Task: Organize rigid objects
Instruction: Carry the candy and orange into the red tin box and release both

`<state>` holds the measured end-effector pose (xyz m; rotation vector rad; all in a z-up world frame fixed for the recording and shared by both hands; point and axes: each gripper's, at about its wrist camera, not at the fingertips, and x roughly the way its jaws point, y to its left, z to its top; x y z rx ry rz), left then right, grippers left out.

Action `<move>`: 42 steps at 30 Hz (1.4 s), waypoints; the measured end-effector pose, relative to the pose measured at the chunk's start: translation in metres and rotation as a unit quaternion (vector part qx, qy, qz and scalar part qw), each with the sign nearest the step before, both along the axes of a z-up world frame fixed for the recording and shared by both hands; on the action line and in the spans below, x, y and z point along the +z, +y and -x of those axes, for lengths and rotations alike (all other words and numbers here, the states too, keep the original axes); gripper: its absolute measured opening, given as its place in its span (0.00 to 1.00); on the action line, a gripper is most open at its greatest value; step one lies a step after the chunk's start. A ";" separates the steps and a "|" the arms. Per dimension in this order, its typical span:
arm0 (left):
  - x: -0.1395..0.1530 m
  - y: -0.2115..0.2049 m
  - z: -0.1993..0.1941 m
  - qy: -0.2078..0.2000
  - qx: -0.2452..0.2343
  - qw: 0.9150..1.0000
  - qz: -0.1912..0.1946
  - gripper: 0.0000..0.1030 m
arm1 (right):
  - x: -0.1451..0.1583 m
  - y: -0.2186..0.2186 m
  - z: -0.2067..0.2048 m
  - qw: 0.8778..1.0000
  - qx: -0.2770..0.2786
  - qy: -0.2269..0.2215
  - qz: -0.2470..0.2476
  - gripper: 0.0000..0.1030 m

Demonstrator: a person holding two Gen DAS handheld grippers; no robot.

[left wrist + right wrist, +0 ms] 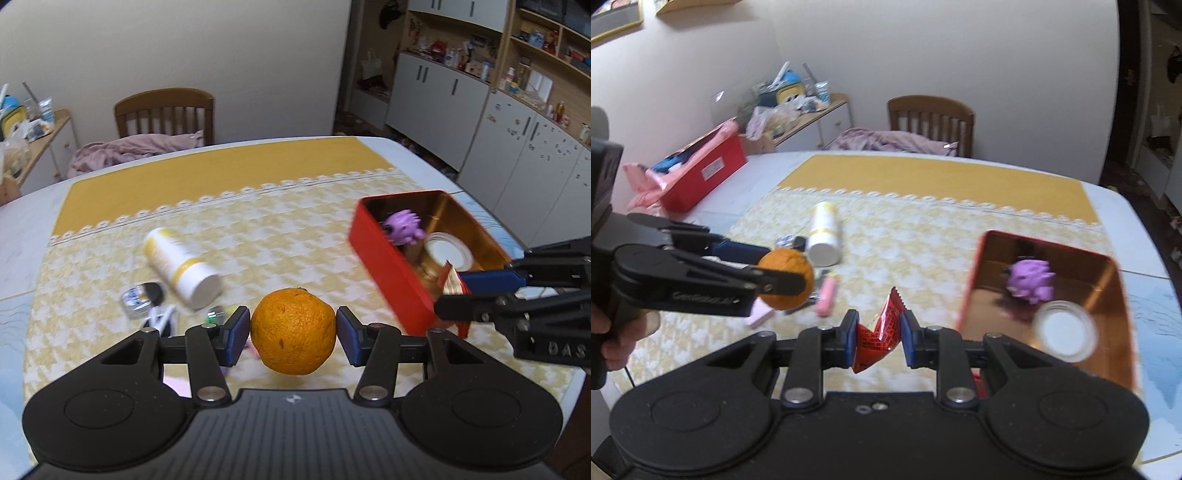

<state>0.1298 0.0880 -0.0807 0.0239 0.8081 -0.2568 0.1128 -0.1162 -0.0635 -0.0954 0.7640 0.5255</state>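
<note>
Both grippers are seen loaded. An orange [293, 331] is clamped between the blue pads of the left gripper [293, 332] at lower centre of the left wrist view; a crumpled red sachet [881, 332] is pinched in the nearly closed right gripper [879, 338] at lower centre of the right wrist view.

Only the right wrist view shows a pink eraser-like block [827, 291] on the cloth and a red box [705, 177] of pink items at upper left. Only the left wrist view shows the white cabinets and cluttered shelves [517, 74] at upper right.

A red tin [388, 273] holding a purple spiky toy [402, 227] and a round glass lid [448, 253] is seen at right in both. A white-and-yellow bottle [181, 266] lies on its side on the yellow patterned tablecloth [258, 229]. A wooden chair [164, 114] stands beyond the table.
</note>
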 end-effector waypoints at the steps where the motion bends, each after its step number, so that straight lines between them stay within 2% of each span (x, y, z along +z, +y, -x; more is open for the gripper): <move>1: 0.001 -0.006 -0.001 0.000 -0.004 1.000 0.001 0.49 | 0.001 -0.008 -0.002 1.000 -0.005 -0.002 0.001 0.22; 11: 0.005 -0.072 -0.013 -0.003 -0.038 0.999 -0.001 0.49 | 0.000 -0.073 -0.018 0.999 -0.044 -0.003 0.001 0.22; 15: 0.003 -0.102 -0.020 -0.009 -0.046 0.999 -0.018 0.49 | -0.004 -0.096 -0.028 0.999 -0.054 0.001 -0.001 0.22; 25: -0.014 -0.157 -0.047 0.011 -0.058 0.998 -0.027 0.49 | -0.015 -0.138 -0.059 0.998 -0.061 0.006 0.001 0.22; 33: -0.029 -0.185 -0.068 0.015 -0.054 0.997 -0.053 0.49 | -0.025 -0.148 -0.090 0.999 -0.049 0.017 0.002 0.22; 42: -0.047 -0.193 -0.101 0.032 -0.017 0.996 -0.078 0.49 | -0.042 -0.141 -0.132 0.999 -0.031 0.022 0.028 0.22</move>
